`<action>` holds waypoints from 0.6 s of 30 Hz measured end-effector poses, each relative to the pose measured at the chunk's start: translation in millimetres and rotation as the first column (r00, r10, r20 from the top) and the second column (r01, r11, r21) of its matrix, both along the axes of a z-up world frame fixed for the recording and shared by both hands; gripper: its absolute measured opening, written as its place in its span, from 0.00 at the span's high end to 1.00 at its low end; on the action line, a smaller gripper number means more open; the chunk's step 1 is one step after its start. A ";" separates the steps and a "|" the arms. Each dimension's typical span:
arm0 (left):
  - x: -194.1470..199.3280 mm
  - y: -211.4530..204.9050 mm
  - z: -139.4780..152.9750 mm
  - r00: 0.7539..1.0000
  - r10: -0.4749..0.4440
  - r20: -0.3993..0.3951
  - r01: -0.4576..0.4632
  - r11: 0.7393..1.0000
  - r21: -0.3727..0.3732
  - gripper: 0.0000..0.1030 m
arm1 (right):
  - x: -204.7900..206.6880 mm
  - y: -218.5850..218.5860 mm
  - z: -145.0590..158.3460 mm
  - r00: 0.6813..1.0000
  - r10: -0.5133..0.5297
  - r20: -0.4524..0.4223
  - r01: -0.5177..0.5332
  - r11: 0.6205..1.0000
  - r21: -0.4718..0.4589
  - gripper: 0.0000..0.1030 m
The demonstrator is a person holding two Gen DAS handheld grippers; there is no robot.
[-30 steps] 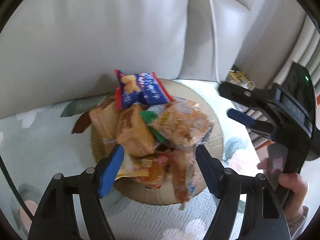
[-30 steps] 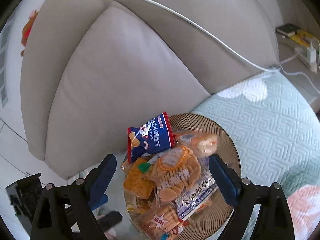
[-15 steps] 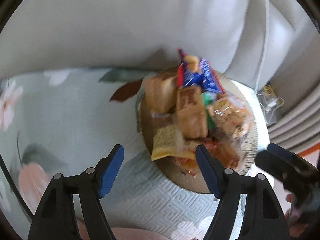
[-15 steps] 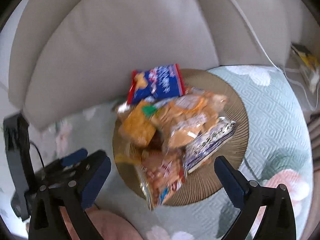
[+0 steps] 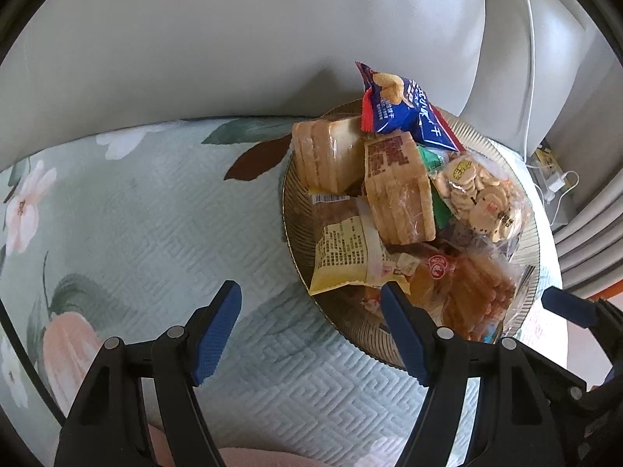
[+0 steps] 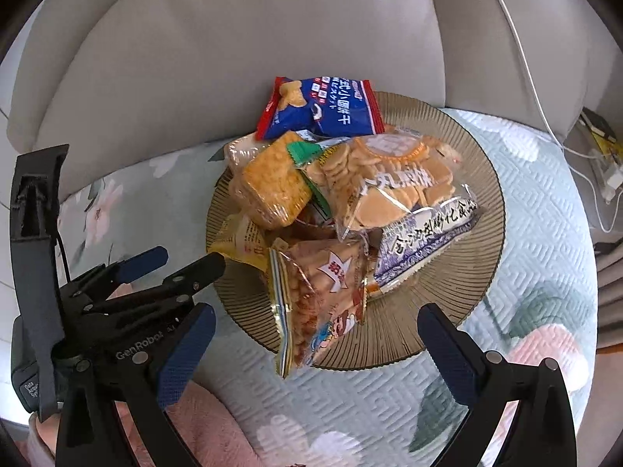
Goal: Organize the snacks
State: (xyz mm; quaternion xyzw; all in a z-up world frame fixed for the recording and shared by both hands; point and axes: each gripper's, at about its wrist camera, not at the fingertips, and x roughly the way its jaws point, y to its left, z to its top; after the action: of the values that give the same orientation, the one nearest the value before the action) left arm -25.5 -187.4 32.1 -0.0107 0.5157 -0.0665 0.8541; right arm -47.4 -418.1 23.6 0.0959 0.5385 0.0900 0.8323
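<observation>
Snack packets (image 6: 331,202) lie heaped on a ribbed brown round plate (image 6: 483,210) on the sofa; both claws, left gripper (image 5: 311,334) and right gripper (image 6: 315,354), gape empty, poised to pick one.

1. A sofa seat (image 6: 537,241) carries everything; it is covered with a pale green quilted cloth printed with pink flowers and dark leaves.
2. A round, ribbed, brownish plate (image 6: 447,303) lies directly on that cloth, close to the grey back cushions (image 6: 233,58).
3. Snack packets (image 6: 350,194) are heaped on the plate.
4. The plate's far rim seems to touch the cushions, though the packets hide that spot.
</observation>
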 end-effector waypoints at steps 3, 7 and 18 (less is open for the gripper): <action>0.8 -0.4 -1.4 1.000 -0.001 0.008 0.001 1.000 0.011 0.30 | -1.0 -1.3 -0.2 1.000 -0.010 0.003 0.010 1.000 -0.010 0.00; 1.6 0.6 -3.8 1.000 0.008 0.012 -0.008 1.000 0.010 0.30 | -4.3 -1.8 -0.9 1.000 -0.020 0.006 0.020 0.999 -0.027 0.00; 0.8 0.2 -3.4 0.998 0.001 0.058 -0.002 1.000 0.012 0.30 | -13.3 -7.5 4.3 0.997 -0.060 0.042 0.061 0.998 -0.005 0.00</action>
State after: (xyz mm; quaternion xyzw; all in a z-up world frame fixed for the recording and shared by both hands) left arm -24.7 -187.1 28.7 -0.0039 0.4909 -0.0631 0.8689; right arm -60.6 -425.6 27.9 0.1077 0.5180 0.0651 0.8461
